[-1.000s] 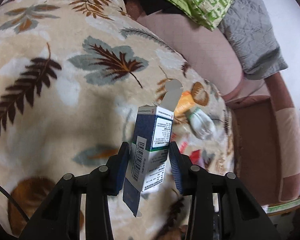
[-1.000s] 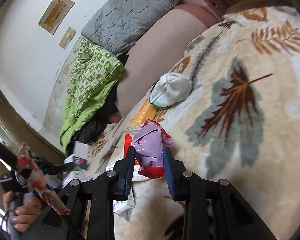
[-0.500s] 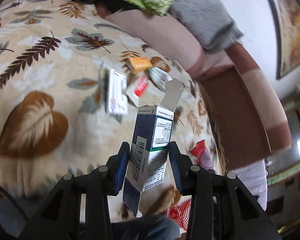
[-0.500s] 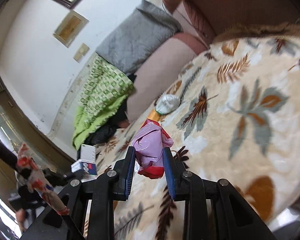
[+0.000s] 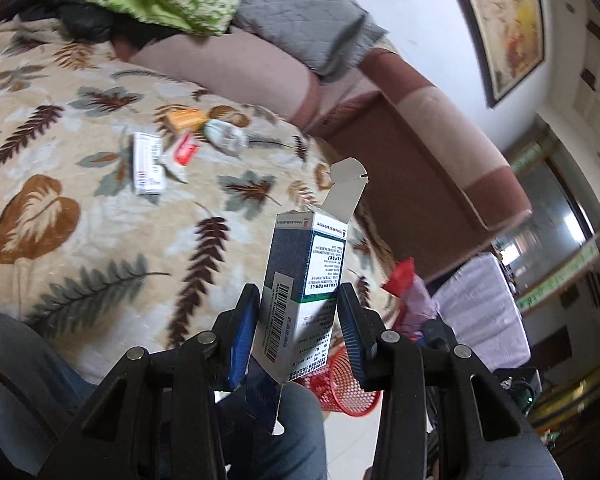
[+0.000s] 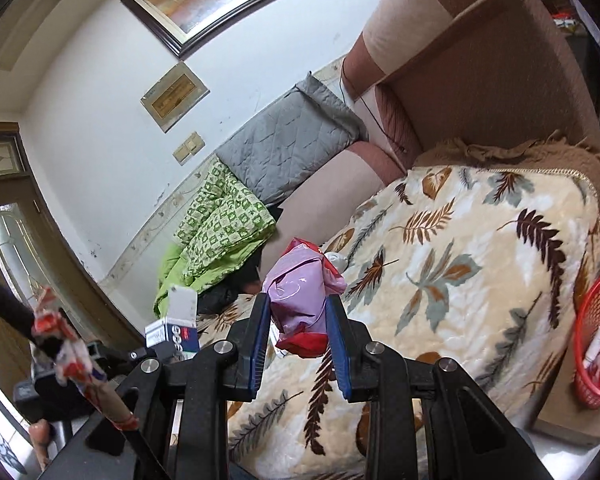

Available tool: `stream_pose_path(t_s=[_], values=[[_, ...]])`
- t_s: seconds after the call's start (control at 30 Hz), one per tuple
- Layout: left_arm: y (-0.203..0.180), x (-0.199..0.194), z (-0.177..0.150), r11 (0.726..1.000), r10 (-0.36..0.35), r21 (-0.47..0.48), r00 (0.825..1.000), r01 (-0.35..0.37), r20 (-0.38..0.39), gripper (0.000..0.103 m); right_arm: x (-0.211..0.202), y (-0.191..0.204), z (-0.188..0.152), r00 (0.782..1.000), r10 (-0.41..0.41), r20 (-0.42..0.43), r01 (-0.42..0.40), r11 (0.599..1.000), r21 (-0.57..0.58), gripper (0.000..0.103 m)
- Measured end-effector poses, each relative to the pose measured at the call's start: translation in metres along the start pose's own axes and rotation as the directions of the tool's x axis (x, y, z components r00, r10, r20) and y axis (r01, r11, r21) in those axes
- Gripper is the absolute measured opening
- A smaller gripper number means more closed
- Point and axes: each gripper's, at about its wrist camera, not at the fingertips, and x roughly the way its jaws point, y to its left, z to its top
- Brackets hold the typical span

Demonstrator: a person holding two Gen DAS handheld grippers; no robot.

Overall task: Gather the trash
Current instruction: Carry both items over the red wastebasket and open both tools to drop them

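Note:
My left gripper (image 5: 298, 330) is shut on a blue and white medicine box (image 5: 304, 292) with its top flap open, held upright above the sofa's front edge. My right gripper (image 6: 298, 330) is shut on a crumpled pink and red plastic wrapper (image 6: 300, 300); the same wrapper (image 5: 410, 296) shows at the right of the left wrist view. A red mesh basket (image 6: 598, 332) stands on the floor by the sofa with trash inside, and that basket (image 5: 346, 384) appears below the box. On the leaf-print blanket (image 5: 100, 220) lie a white box (image 5: 148, 162), a red and white packet (image 5: 184, 152), an orange box (image 5: 186, 118) and a crumpled white wrapper (image 5: 224, 138).
The sofa has a brown armrest (image 6: 480, 60), a grey quilted cushion (image 6: 292, 148) and a green checked blanket (image 6: 220, 232) against its back. A person's jeans-clad legs (image 5: 28, 380) are at the bottom of the left wrist view. A white covered piece of furniture (image 5: 484, 312) stands at right.
Both grippers have pulled back and up from the blanket with their loads. The views widened: the red basket and the floor have come into sight.

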Motion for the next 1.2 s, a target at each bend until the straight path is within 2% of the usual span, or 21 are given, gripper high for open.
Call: stream_pose_path(t_s=[0.27, 0.53, 0.87, 1.2], values=[[-0.030, -0.007, -0.013, 0.998, -0.035, 0.053, 0.999, 0.035, -0.016, 0.039, -0.028, 0.004, 0.007, 0.999, -0.004, 0.037, 0.005, 1.000, -0.024, 0.031], [-0.060, 0.003, -0.026, 0.991, -0.079, 0.104, 0.995, 0.086, -0.068, 0.039, -0.062, -0.002, 0.014, 0.994, -0.063, 0.085, 0.067, 0.997, -0.045, 0.030], [-0.114, 0.031, -0.047, 0.966, -0.128, 0.203, 0.978, 0.160, -0.163, 0.039, -0.115, -0.022, 0.031, 0.971, -0.174, 0.163, 0.183, 0.982, -0.042, 0.030], [-0.160, 0.057, -0.067, 0.937, -0.155, 0.274, 0.959, 0.218, -0.236, 0.039, -0.149, -0.066, 0.039, 0.945, -0.285, 0.161, 0.284, 0.958, 0.030, 0.030]])
